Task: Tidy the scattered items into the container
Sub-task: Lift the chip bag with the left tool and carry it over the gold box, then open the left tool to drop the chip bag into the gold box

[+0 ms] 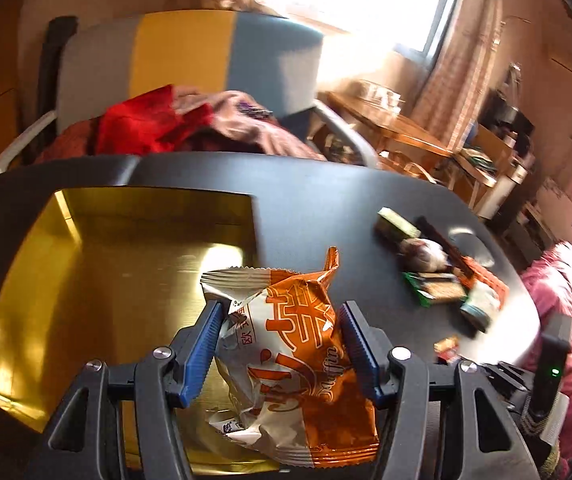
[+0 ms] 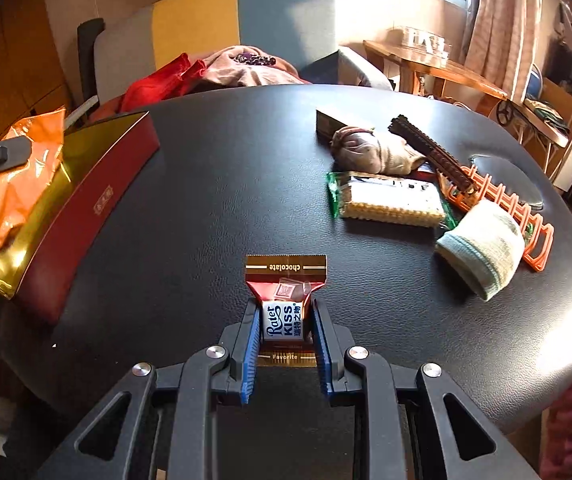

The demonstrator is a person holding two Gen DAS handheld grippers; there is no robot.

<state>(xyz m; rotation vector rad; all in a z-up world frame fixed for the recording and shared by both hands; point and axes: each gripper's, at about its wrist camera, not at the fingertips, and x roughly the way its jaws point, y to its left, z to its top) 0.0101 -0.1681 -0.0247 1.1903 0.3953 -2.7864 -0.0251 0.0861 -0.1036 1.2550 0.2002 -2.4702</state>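
Above the gold-lined box [image 1: 97, 280], the left claw [image 1: 281, 316] grips an orange-and-white muffin packet [image 1: 286, 360], blue pads pressed against both its sides. In the right wrist view that red-walled box [image 2: 85, 216] sits on the black tabletop [image 2: 225, 184] at nine o'clock. The right claw [image 2: 283, 318], closed almost fully, pinches a small wrapped chocolate [image 2: 283, 312] low over the tabletop at six o'clock. At two o'clock lie the remaining scattered items: a biscuit pack [image 2: 390, 200], a rolled pale sock [image 2: 482, 248], a brownish sock [image 2: 370, 148], an orange plastic rack [image 2: 518, 216] and a dark bar [image 2: 430, 152].
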